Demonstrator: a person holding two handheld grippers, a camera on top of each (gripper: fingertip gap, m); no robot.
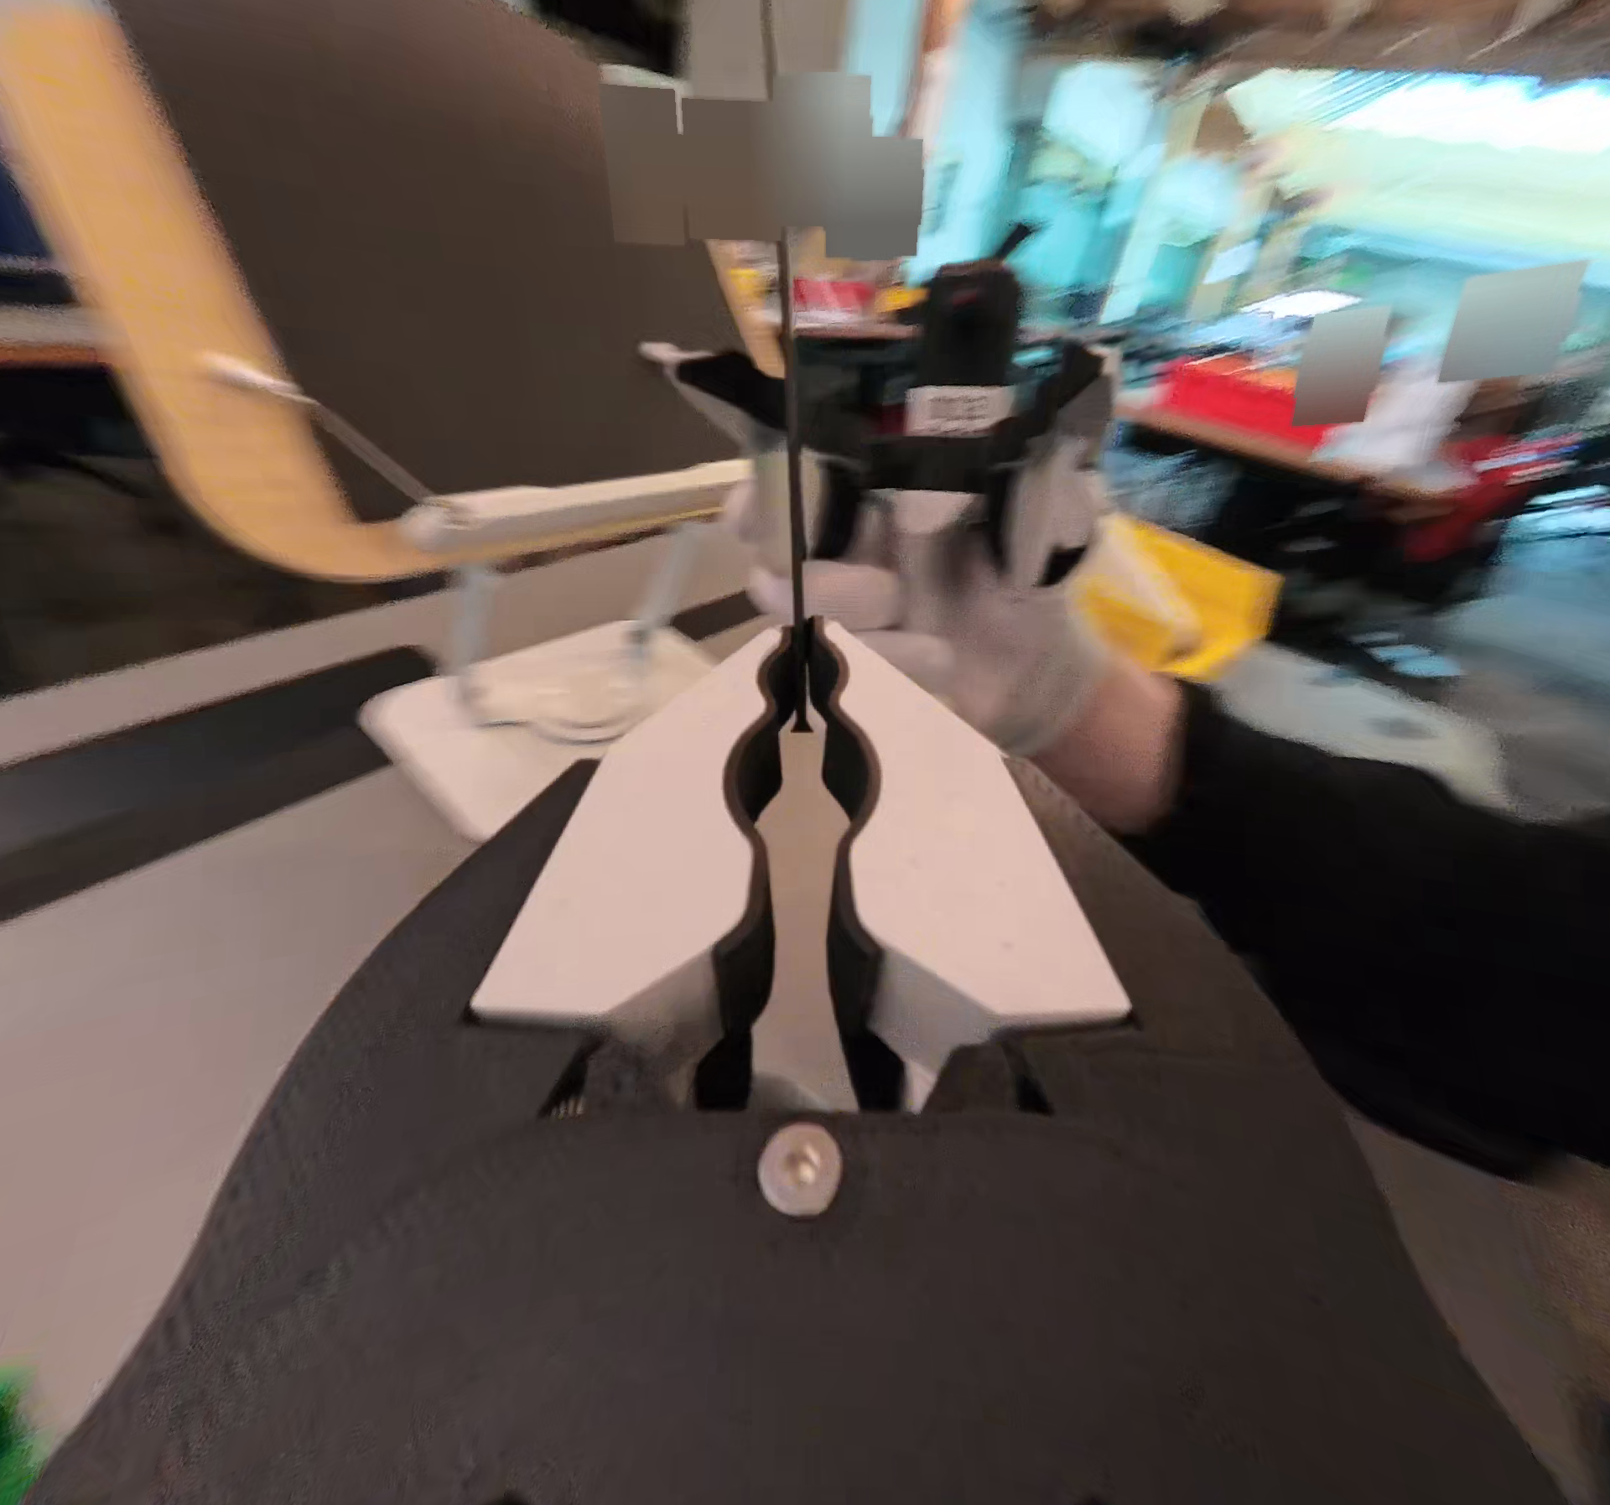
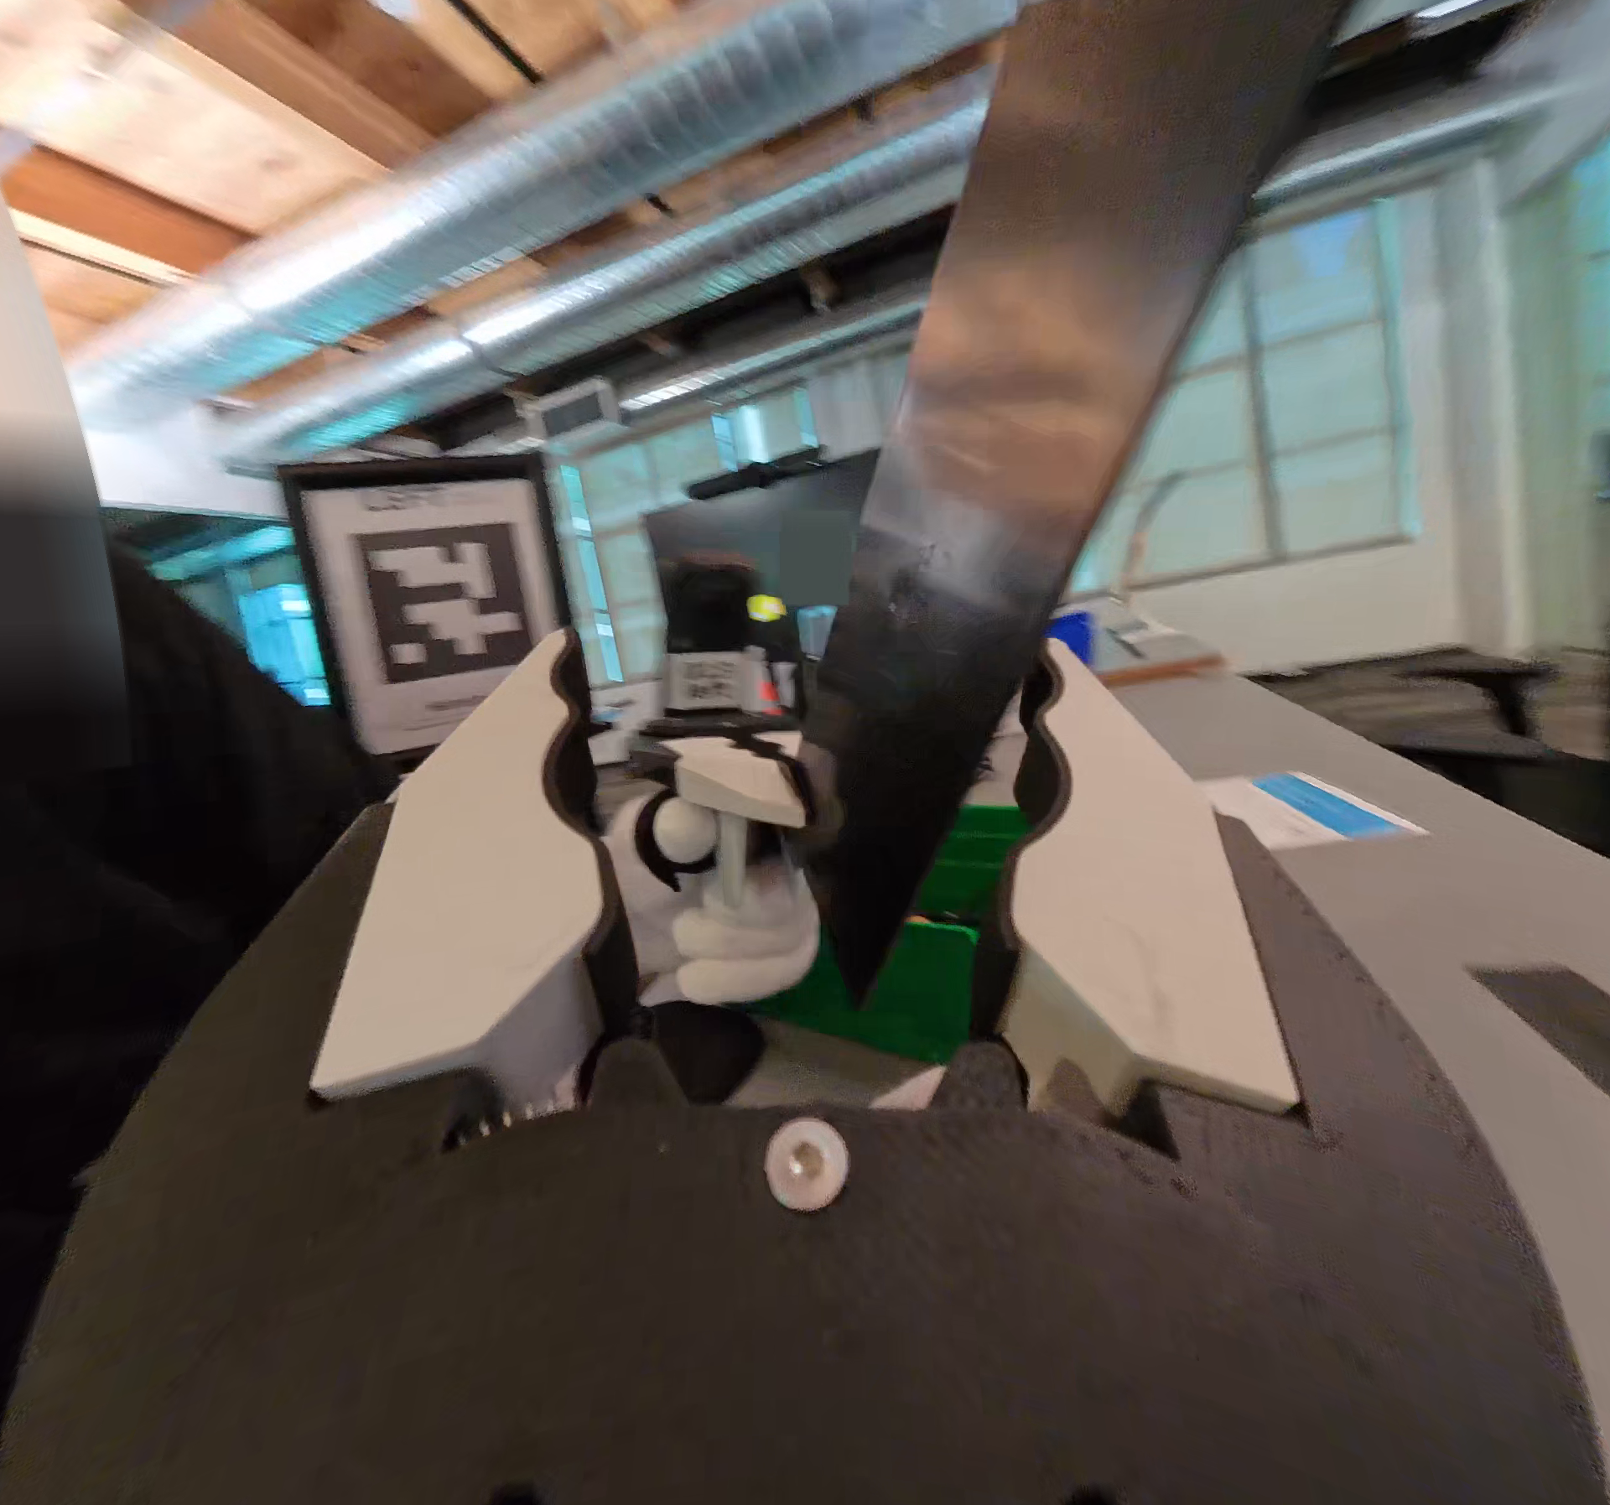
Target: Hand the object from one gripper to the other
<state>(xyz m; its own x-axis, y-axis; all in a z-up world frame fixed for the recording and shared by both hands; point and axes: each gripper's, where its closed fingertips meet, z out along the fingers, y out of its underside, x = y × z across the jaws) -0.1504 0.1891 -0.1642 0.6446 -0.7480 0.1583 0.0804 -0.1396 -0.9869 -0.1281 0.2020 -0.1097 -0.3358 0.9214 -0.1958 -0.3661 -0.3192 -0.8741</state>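
**Handover status: thin black sheet clamped in left gripper, right gripper spread around it**

Left gripper (image 1: 802,683) is closed on the thin black sheet (image 1: 791,435), pinching its lower edge at the very fingertips. In the left wrist view the sheet appears edge-on, as a dark line rising toward 12 o'clock from the tips.

Right gripper (image 2: 806,753) stands with its jaws wide apart and grips nothing. In the right wrist view the sheet (image 2: 1028,435) shows broadside, a long tapered panel with its narrow end pointing toward 6 o'clock between the two fingers. It lies closer to the finger at 3 o'clock; whether it touches that finger cannot be determined.

Beyond the sheet, the right wrist view shows the left gripper and a white-gloved hand (image 2: 740,940) at 9 o'clock of the panel. A green bin (image 2: 906,1010) lies behind the tip. A gray table (image 2: 1307,784) extends toward 3 o'clock.

**Hazards (assessment)**
- The fingertip pinch on a narrow edge is small; a knock from the right gripper's fingers could pivot or dislodge the sheet.
- Releasing the left grip before the right jaws have fully closed would likely drop the sheet.
- The off-centre position may yield a skewed grasp.

**Limits of visibility**
- Both views are motion-blurred.
- The sheet's upper end is cut off or lost in blur.
- The contact line inside the left fingertips is barely discernible.
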